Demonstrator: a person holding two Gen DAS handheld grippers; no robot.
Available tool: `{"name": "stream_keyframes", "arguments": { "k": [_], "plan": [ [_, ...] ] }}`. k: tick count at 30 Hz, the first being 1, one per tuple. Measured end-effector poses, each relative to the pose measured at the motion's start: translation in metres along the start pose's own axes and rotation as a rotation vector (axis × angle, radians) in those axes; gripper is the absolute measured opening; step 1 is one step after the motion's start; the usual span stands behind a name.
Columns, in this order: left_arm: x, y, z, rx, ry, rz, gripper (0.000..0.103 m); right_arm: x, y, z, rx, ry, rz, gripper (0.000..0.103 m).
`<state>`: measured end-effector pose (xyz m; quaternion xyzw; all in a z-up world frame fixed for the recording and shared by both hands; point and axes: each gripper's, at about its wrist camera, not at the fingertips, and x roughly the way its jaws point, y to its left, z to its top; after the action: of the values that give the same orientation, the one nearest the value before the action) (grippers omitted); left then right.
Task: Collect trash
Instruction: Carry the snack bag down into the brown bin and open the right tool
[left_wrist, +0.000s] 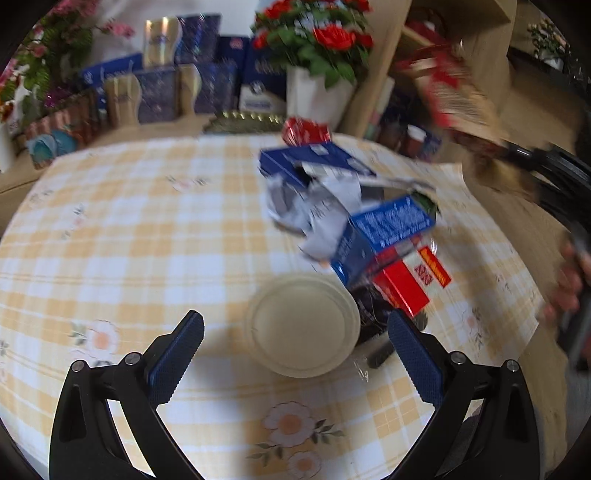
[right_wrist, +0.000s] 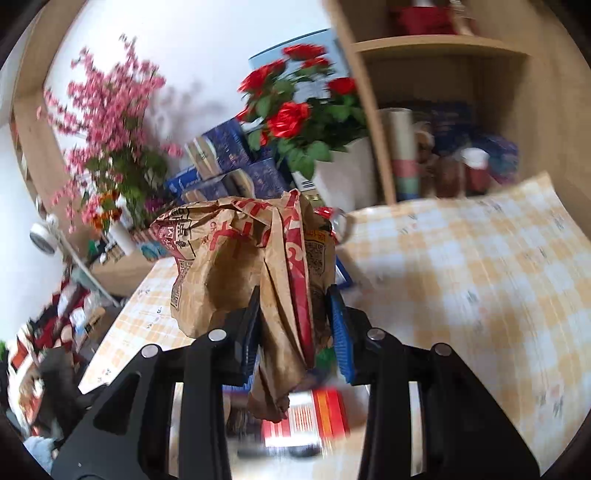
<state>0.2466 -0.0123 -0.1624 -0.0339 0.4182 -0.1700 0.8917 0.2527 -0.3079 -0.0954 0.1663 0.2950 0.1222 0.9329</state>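
- Brown kraft paper, crumpled and printed in red, fills the middle of the right wrist view: a paper bag (right_wrist: 255, 266) pinched between the blue pads of the right gripper (right_wrist: 293, 325), its jaws narrowed onto the folds.
- The bag's twisted tail hangs below the pads toward 6 o'clock, above a blurred red and white carton (right_wrist: 306, 421).
- In the left wrist view the same bag (left_wrist: 450, 92) shows blurred at 2 o'clock, held clear of the table, with a hand (left_wrist: 565, 288) at the 3 o'clock edge.
- The left gripper (left_wrist: 295, 343) stands wide, nothing between its pads, above the yellow checked tablecloth (left_wrist: 129, 229).
- A cream round lid (left_wrist: 304, 328) lies on the cloth just ahead of the open jaws, between their tips in the frame.
- Toward 1 o'clock of the lid sits the trash pile: a torn blue carton (left_wrist: 384, 232), crumpled silvery wrapping (left_wrist: 314, 206), a flat blue box (left_wrist: 314, 158) and a red and white pack (left_wrist: 410, 284).
- A small red foil packet (left_wrist: 304, 131) lies at the far edge of the table, at 12 o'clock.
- Behind it a white pot of red roses (left_wrist: 317, 48) stands among blue boxes (left_wrist: 192, 74).
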Motion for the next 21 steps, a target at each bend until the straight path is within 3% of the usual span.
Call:
{"name": "stream_keyframes", "arguments": {
  "k": [5, 13, 15, 21],
  "plan": [
    [0.032, -0.007, -0.004, 0.031, 0.074, 0.020, 0.097, -0.046, -0.033, -0.037, 0.093, -0.003, 0.017, 0.037],
    [0.065, 0.004, -0.004, -0.056, 0.149, 0.022, 0.097, -0.077, -0.054, -0.064, 0.072, 0.016, -0.043, 0.037],
    [0.064, 0.003, -0.005, -0.054, 0.140, 0.047, 0.086, -0.079, -0.058, -0.068, 0.087, 0.016, -0.045, 0.037],
    [0.049, 0.004, -0.003, -0.068, 0.135, 0.039, 0.084, -0.078, -0.045, -0.070, 0.079, 0.035, -0.030, 0.037]
  ]
}}
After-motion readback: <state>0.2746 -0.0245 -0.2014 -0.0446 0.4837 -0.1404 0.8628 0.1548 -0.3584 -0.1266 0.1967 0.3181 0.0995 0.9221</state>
